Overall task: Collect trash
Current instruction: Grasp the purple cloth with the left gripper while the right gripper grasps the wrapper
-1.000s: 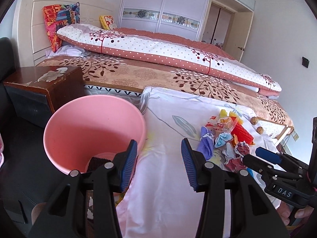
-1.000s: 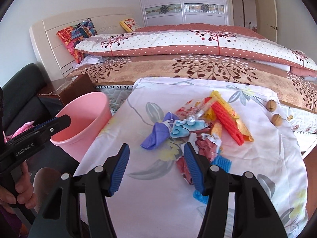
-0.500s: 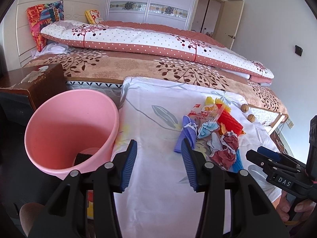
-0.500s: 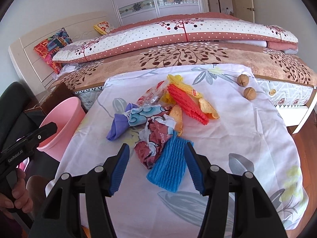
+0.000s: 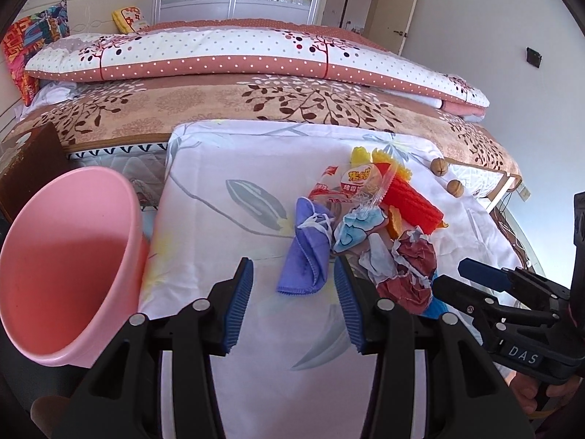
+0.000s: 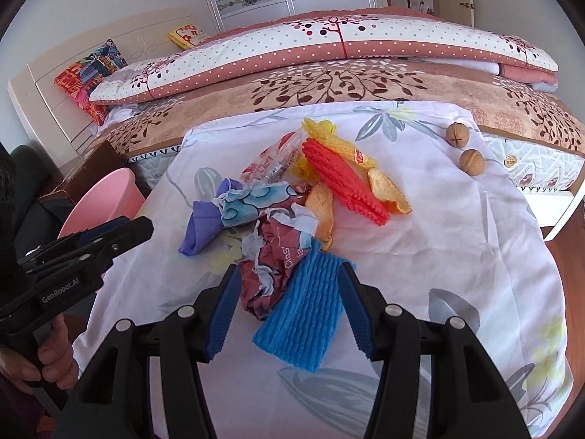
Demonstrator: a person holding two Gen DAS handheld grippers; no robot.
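Two walnuts (image 6: pixel 457 135), one pink bin (image 5: pixel 69 263), three foam nets (image 6: pixel 303 314), two orange peels (image 6: pixel 387 190), one purple mask (image 5: pixel 307 256), two hand-held grippers (image 6: pixel 289 311).

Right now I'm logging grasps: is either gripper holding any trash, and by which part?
Nothing is held. The left gripper and right gripper both have open jaws above the trash pile.

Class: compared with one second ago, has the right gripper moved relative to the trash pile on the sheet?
Yes. The right gripper has advanced toward the pile; its open jaws now straddle the blue foam net, with the walnuts fixed beyond.
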